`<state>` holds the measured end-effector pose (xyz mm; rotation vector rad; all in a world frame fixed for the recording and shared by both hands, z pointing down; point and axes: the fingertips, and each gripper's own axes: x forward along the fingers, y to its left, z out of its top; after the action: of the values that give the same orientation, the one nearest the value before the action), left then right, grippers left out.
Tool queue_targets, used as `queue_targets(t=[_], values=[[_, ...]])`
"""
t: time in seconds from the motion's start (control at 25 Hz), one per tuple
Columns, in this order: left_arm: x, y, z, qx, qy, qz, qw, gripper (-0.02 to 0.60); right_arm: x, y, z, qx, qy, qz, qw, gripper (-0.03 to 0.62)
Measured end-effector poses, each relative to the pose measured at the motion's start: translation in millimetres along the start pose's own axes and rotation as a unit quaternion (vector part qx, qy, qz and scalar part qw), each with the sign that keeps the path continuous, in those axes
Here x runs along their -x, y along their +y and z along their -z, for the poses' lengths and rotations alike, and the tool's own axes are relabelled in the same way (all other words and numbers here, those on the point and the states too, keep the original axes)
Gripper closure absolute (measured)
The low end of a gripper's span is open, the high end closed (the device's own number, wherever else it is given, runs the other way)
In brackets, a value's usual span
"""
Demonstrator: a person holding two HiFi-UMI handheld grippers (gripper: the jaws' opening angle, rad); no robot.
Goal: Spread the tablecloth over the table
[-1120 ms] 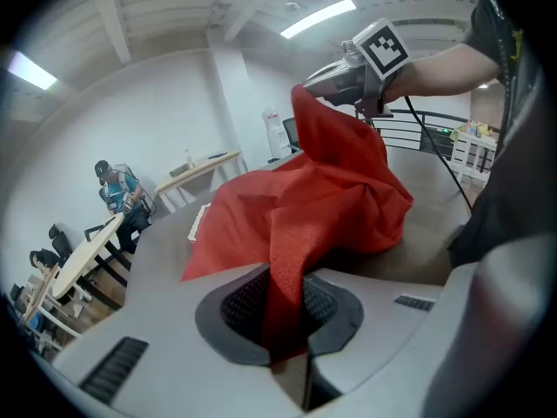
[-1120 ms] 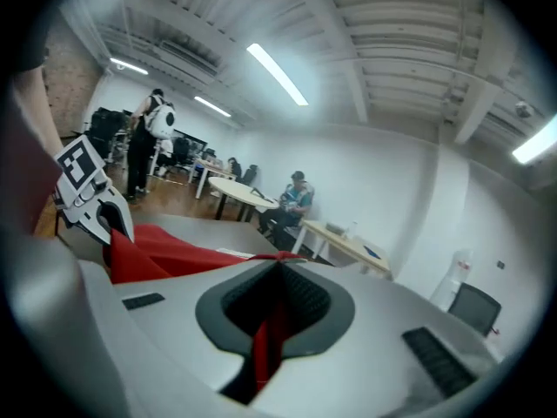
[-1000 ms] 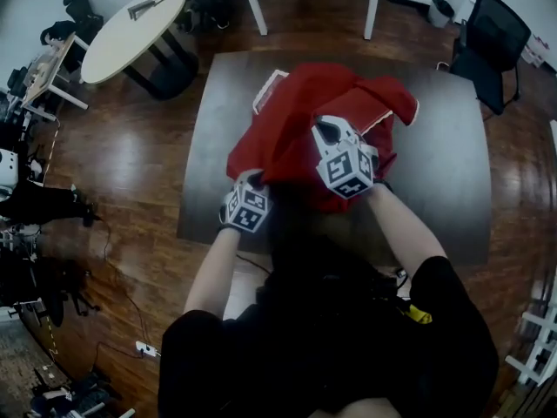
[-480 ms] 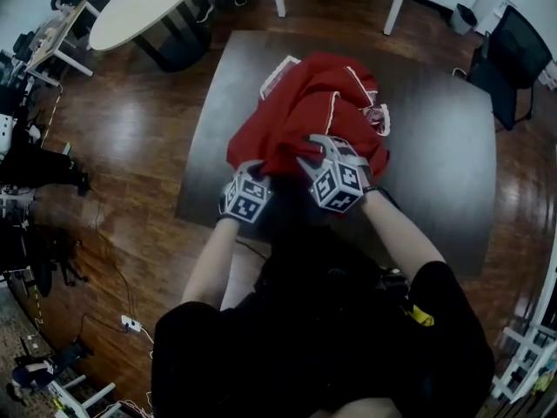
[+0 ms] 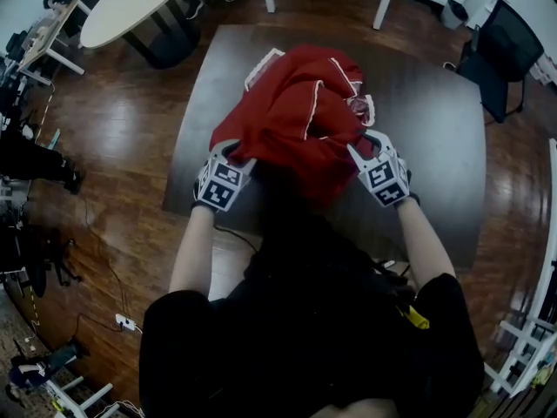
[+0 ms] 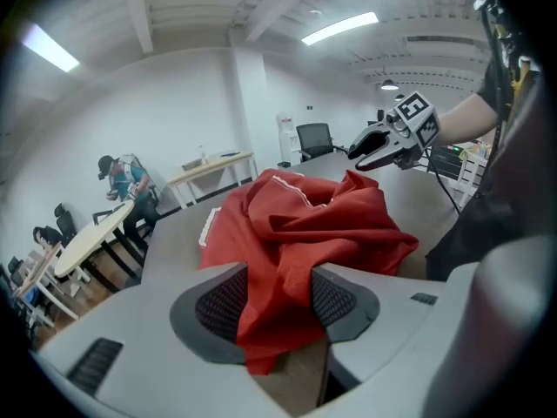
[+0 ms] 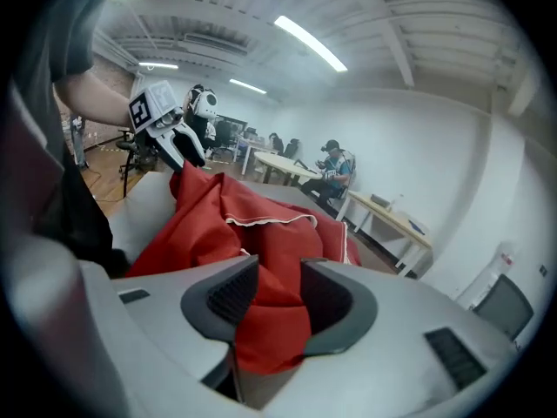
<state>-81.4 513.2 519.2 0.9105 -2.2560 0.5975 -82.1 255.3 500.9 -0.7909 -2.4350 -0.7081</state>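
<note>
- step in hand: finding grips on the bundle. the red fabric tablecloth with white trim [image 5: 296, 120] lies crumpled in a heap on the dark rectangular table [image 5: 435, 129], left of centre, and none of it is spread yet.
- left gripper [image 5: 228, 153]: at the heap's near-left corner. its jaws have just been opening. a fold runs between the pads but looks loose, not pinched.
- right gripper [image 5: 365, 144]: at the heap's near-right side. its jaws have just been closing. a fold fills the gap against both pads, so it reads as a pinch.
- next, my guess: left re-clamps on a hem or corner, then both pull apart and lift so the heap unfolds. the white trim marks the real edges.
- risk: gripping mid-fabric just drags the lump.
- around: a round white table [image 5: 130, 7] and a black office chair [image 5: 500, 46] stand well apart on the wooden floor [image 5: 130, 146]. nothing else shows on the tabletop.
</note>
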Motion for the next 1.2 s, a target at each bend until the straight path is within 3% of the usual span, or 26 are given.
queue_targets(t=[0.12,0.2,0.32,0.4,0.44,0.52,0.64,0.76,0.88,0.92,0.96,1.0,1.2], values=[[16.6,-3.4,-18.1,-0.045,-0.007,-0.007,0.9989,0.382,0.0,4.7,-0.3,0.011,-0.001,-0.010,1.000,0.445],[25.6,7.9,-11.3,-0.052,0.005,-0.030,0.9982,0.382,-5.7,14.1,2.5,0.013,0.006,-0.021,1.000,0.445],[41.0,40.0,8.8,-0.005,0.010,-0.073,0.9973,0.393,-15.8,29.4,2.1,0.015,0.012,-0.030,0.999,0.445],[52.5,58.5,14.5,0.045,-0.006,-0.100,0.9940,0.491,-22.3,38.2,6.2,0.021,0.027,-0.039,0.999,0.418],[56.6,63.3,14.1,0.060,-0.015,-0.111,0.9919,0.569,-23.9,40.8,8.2,0.027,0.034,-0.044,0.998,0.411],[59.9,63.4,11.1,0.063,-0.025,-0.121,0.9904,0.583,-24.8,45.0,13.2,0.031,0.044,-0.052,0.997,0.411],[55.0,46.8,4.8,0.059,-0.033,-0.094,0.9932,0.558,-21.9,48.6,13.1,0.022,0.047,-0.059,0.997,0.411],[38.1,12.7,-6.2,0.070,-0.047,-0.040,0.9956,0.555,-22.5,47.8,22.5,-0.003,0.069,-0.065,0.995,0.317],[13.0,-37.3,-13.0,0.077,-0.041,0.031,0.9957,0.439,-31.3,59.7,51.9,-0.066,0.115,-0.098,0.986,0.296],[4.3,-53.3,-13.5,0.074,-0.035,0.048,0.9955,0.407,-31.8,67.9,60.3,-0.086,0.130,-0.119,0.981,0.335],[-4.3,-67.3,-12.5,0.069,-0.027,0.059,0.9955,0.399,-29.2,74.5,65.9,-0.102,0.141,-0.133,0.976,0.472],[-12.3,-78.9,-10.1,0.063,-0.019,0.064,0.9958,0.397,-24.8,77.1,69.1,-0.111,0.142,-0.134,0.974,0.558],[-36.5,-103.6,3.2,0.039,0.015,0.064,0.9971,0.396,12.6,33.6,75.5,-0.124,0.089,-0.036,0.988,0.579]])
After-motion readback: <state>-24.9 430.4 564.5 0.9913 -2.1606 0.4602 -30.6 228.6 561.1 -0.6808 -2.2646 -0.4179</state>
